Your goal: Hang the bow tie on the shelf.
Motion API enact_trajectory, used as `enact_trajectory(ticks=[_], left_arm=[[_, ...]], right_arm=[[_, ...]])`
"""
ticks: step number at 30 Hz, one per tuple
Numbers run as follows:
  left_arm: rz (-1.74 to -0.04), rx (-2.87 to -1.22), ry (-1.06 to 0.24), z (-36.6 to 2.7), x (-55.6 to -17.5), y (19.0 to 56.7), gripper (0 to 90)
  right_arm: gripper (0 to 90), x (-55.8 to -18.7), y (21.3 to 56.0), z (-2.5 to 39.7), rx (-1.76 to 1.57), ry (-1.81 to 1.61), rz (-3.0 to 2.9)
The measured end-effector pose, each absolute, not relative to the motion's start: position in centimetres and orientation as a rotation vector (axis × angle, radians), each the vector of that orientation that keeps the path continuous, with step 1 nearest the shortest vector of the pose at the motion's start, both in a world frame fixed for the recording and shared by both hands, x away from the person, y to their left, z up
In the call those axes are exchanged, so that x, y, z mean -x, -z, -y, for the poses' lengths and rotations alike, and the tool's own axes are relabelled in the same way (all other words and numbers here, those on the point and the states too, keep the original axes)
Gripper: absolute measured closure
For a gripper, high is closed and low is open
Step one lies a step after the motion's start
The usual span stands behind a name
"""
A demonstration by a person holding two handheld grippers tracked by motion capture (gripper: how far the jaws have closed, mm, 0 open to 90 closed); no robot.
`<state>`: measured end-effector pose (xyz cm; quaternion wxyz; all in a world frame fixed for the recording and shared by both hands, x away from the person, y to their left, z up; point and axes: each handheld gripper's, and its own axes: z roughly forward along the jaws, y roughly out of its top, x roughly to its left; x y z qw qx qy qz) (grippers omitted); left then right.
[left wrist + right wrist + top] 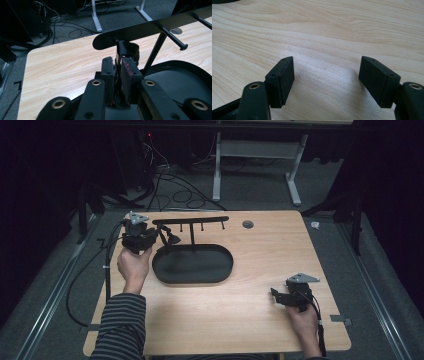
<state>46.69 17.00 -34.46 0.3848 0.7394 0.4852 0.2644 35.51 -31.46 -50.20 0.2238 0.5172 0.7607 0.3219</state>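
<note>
Black clip [127,50], small and dark, sits pinched between the jaws of my left gripper [117,72] at the left end of the hanging rack [190,221], right under the rack's flat crossbar [140,31]. In the left gripper view my two pads are drawn nearly together on the clip's lower tab, with its upper part meeting the first peg at that end of the bar; whether it already hangs there on its own or rests only in my grip, I cannot tell. Seen from the high view, my left gripper [138,236] hovers at the table's far left, just beside the rack's oval base tray [192,265], which looks bare.

My right gripper [291,296] waits well apart, low over the near right of the wooden table [260,250]. Its jaws stand wide apart with nothing between them, only wood grain showing past the pads [284,80] in the right gripper view.

My judgement is that the work is at an early stage: one clip is at the rack, the other pegs [172,37] along the bar look free, and I see no further clips lying on the table. What remains, if this piece is being hung, is to seat it fully on its peg and let go; if it is being taken off, to draw it clear and set it down.
</note>
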Motion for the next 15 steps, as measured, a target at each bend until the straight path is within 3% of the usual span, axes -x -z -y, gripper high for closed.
enact_trajectory(ticks=[15], left_arm=[[-1.218, -1.867, -0.628, -17.5, -45.4, 33.8, 68.5]], right_arm=[[29.6, -35.5, 50.2, 31.5, -1.432, -0.892, -2.100]])
